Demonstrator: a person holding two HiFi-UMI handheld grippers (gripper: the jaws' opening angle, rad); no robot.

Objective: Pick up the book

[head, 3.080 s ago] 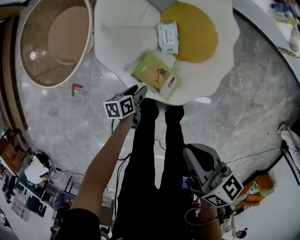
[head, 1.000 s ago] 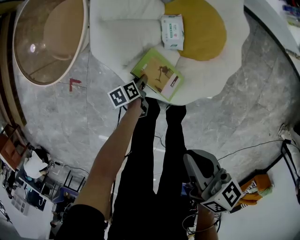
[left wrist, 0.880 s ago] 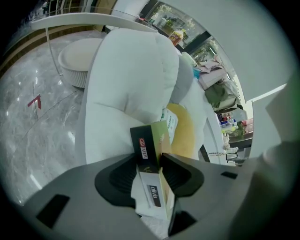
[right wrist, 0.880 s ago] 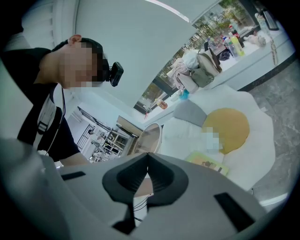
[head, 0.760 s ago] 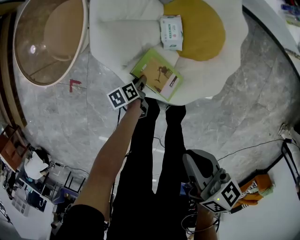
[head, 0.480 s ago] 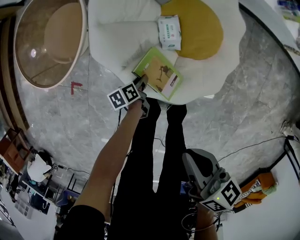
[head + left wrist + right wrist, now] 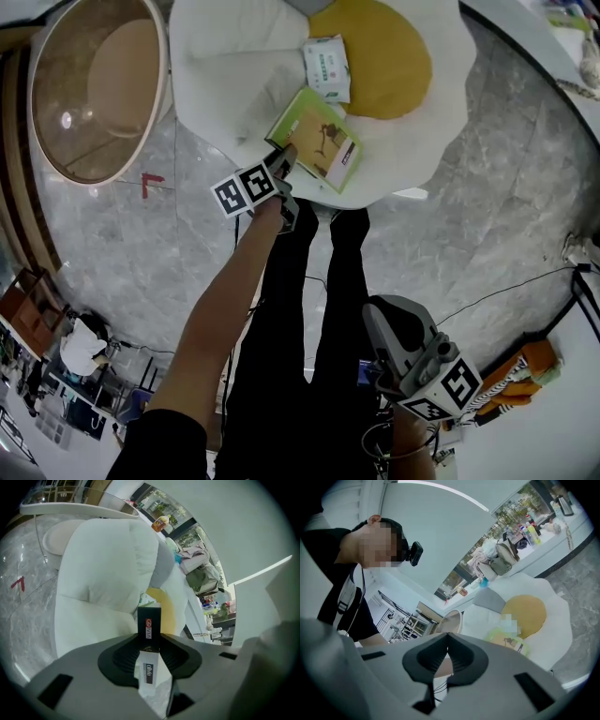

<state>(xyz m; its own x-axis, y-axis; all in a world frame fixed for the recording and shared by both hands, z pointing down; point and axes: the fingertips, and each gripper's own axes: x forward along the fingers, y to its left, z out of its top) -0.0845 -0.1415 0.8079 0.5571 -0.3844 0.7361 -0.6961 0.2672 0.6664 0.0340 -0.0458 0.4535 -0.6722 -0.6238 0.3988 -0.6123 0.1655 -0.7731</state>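
The green book lies on the white egg-shaped cushion, beside its yellow middle. My left gripper has the book's near left corner between its jaws, which are closing on it. In the left gripper view the book stands edge-on between the two pads, touching both. My right gripper hangs low by the person's legs, shut and holding nothing; in its own view the right gripper's jaw tips meet, and the book shows far off.
A white and green tissue pack lies just beyond the book. A round glass table stands at the left over the marble floor with a red mark. The person's black trousers fill the middle. A cable runs at the right.
My left gripper reached from the cushion's edge to the book's corner and has stayed on it. Over the last second book and gripper shifted slightly together. The right gripper barely moved.
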